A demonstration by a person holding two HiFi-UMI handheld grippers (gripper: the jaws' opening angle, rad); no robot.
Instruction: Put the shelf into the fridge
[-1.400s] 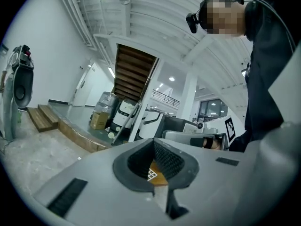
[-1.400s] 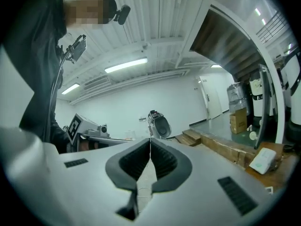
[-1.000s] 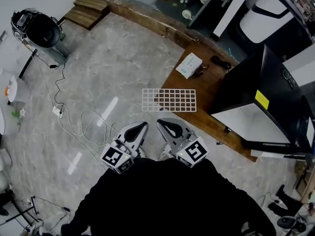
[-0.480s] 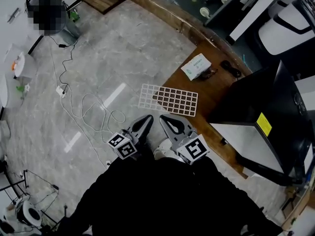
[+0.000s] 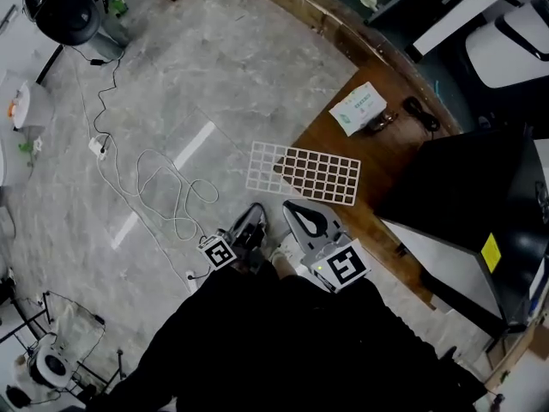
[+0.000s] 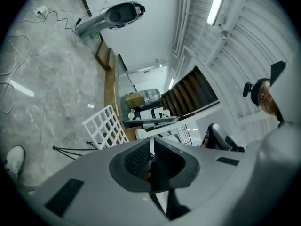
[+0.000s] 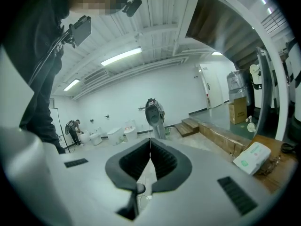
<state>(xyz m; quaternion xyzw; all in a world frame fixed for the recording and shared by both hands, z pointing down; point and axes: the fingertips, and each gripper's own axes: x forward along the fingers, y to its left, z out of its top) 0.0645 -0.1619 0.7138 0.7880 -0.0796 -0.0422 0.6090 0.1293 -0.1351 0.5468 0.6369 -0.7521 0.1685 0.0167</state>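
The white wire shelf (image 5: 303, 172) lies flat, partly on the edge of the low wooden platform (image 5: 330, 140) and partly over the floor. In the left gripper view the shelf (image 6: 104, 126) shows ahead, tilted because that gripper is rolled onto its side. The black fridge (image 5: 480, 178) stands at the right on the platform, its pale inner face toward me. My left gripper (image 5: 256, 215) hangs low by my body, shut and empty, short of the shelf. Beside it my right gripper (image 5: 293, 207) is shut and empty, pointing toward the shelf's near edge.
A white cable (image 5: 163, 196) with a power strip (image 5: 96, 147) trails over the grey floor at the left. A tissue pack (image 5: 358, 108) and a dark cord (image 5: 420, 110) lie on the platform beyond the shelf. A round black device (image 5: 64, 11) stands far left.
Both grippers have dropped lower and closer to my body. The left one has rolled onto its side. The shelf and fridge have not moved.
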